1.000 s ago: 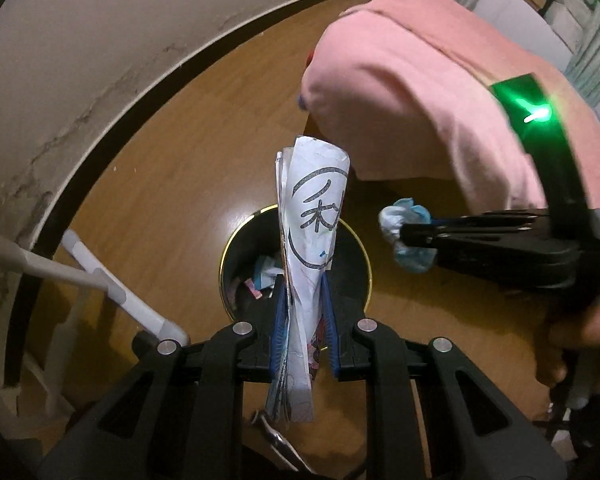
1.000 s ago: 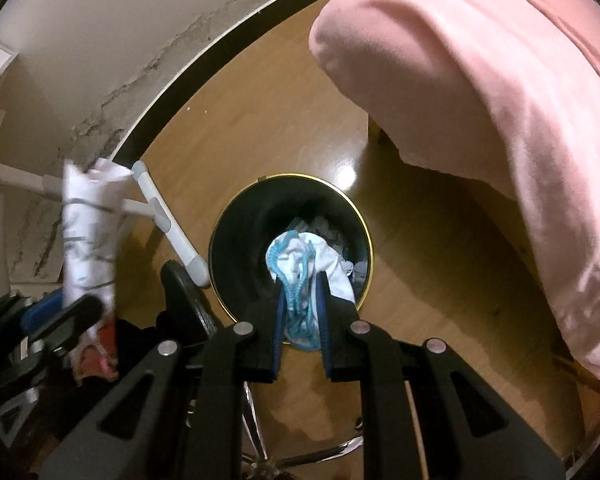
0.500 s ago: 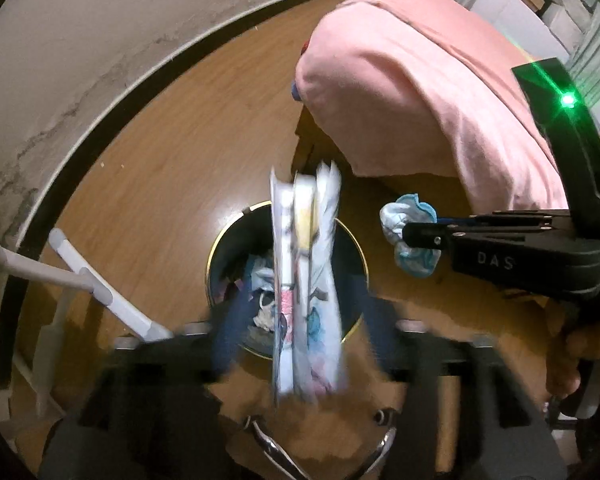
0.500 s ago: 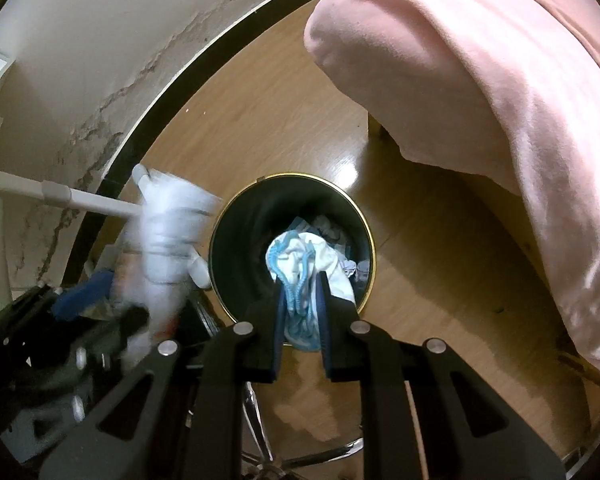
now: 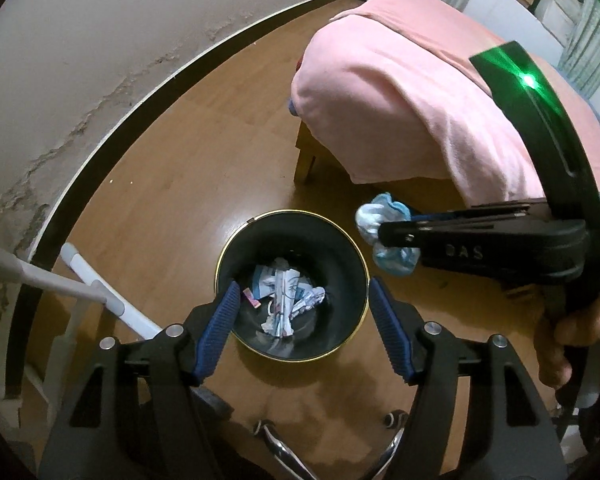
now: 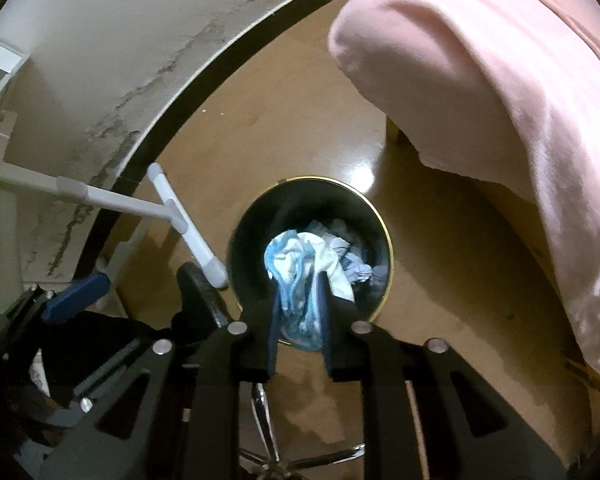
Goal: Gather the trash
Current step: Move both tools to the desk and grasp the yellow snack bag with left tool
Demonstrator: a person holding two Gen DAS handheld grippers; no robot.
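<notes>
Bin (image 5: 340,236): round, black inside, gold rim, standing on the wood floor (image 5: 172,184) near the dark skirting of a stained wall (image 5: 100,40). Contents: crumpled printed paper (image 5: 286,300) lying at the bottom, with other small scraps beside it. Left gripper (image 5: 300,320): poised over the bin mouth, pointing steeply down; jaws wide apart and opening, nothing between the blue pads (image 5: 220,316). Right gripper (image 6: 300,312): also over the bin, just right of the left one; jaws opening, a blue-and-white wad (image 6: 300,264) between them. The wad bulges above the fingertips and hangs below them; whether the pads still press it I cannot tell for certain, though it sits close against both. In the left view the same wad (image 5: 384,236) shows at the tip of the right gripper, beside the bin rim, with a hand (image 5: 580,328) on the grip. Surroundings: pink blanket (image 5: 420,100) draped over a low wooden piece; white tube frame (image 5: 100,296) left of the bin; chrome chair base (image 6: 268,440) below the grippers.
</notes>
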